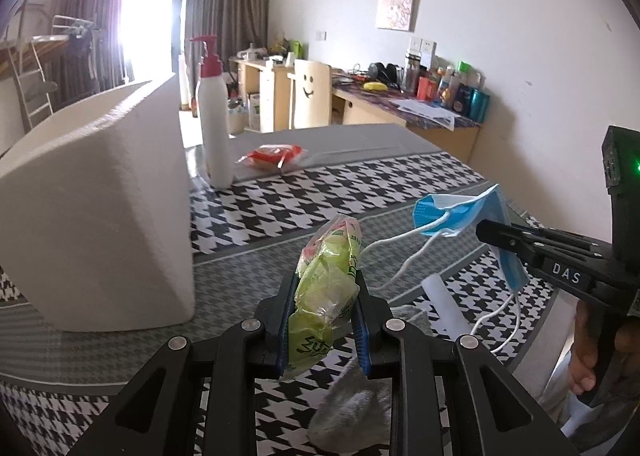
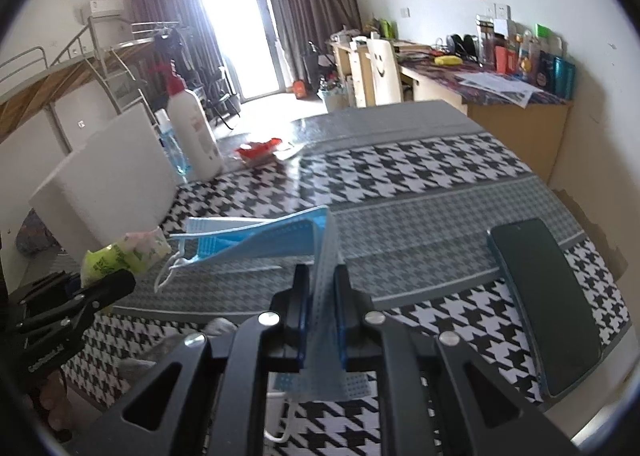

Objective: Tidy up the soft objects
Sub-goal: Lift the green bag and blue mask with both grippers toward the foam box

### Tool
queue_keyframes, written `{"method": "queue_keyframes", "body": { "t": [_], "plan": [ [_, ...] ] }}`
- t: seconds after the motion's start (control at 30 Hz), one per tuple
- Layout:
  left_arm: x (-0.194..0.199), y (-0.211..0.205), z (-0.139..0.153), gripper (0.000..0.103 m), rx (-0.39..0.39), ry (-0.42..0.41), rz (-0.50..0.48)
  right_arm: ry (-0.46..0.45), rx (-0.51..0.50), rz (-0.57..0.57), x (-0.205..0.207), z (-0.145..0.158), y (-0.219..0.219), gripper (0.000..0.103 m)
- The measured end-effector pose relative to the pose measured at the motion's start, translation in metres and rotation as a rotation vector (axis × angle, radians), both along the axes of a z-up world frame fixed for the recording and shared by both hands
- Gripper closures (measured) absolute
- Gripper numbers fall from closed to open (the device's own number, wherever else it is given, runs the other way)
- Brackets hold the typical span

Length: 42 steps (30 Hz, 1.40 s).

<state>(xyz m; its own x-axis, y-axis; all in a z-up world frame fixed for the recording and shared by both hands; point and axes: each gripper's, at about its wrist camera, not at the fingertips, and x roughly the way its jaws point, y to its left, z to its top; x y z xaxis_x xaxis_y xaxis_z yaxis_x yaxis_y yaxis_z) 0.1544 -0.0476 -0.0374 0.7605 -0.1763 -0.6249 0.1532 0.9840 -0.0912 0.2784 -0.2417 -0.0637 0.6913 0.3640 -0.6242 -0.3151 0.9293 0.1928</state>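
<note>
The left hand-held gripper (image 1: 326, 298) is clamped on a crumpled green snack bag (image 1: 328, 288), which stands up between the blue pads clear of the houndstooth tabletop (image 1: 280, 207). The right hand-held gripper (image 2: 322, 296) is closed tight on a blue face mask (image 2: 256, 242); the mask is pinched at one folded edge, and the rest fans out ahead of the fingers with its white ear loops (image 2: 170, 268) dangling free. Both items appear lifted off the surface.

The step in hand is judged to be the carry toward the white box (image 1: 96, 207) at the left side of the tabletop, the likely container for soft items; its opening cannot be seen from either view.

Recommended practice:
- Keep both grips steady. The bag is slippery film and the mask is thin; either may slide if pressure eases.
- Hold the two grippers apart so that the loose ear loops do not snag the left fingers.
- Pass well clear of the white pump bottle (image 1: 214, 123) beside the box; it looks tall and easily tipped.
- Release only when each item is above the opening.

A dark phone (image 2: 544, 308) lies to the right and needs no handling.
</note>
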Motion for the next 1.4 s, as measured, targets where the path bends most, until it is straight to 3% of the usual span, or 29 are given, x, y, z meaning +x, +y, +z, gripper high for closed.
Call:
{"method": "queue_keyframes", "body": {
  "t": [1.4],
  "plan": [
    [-0.011,0.049,0.041,0.076,0.021,-0.12,0.104,-0.134,0.011,0.049,-0.009,0.048,0.051,0.088]
  ]
}}
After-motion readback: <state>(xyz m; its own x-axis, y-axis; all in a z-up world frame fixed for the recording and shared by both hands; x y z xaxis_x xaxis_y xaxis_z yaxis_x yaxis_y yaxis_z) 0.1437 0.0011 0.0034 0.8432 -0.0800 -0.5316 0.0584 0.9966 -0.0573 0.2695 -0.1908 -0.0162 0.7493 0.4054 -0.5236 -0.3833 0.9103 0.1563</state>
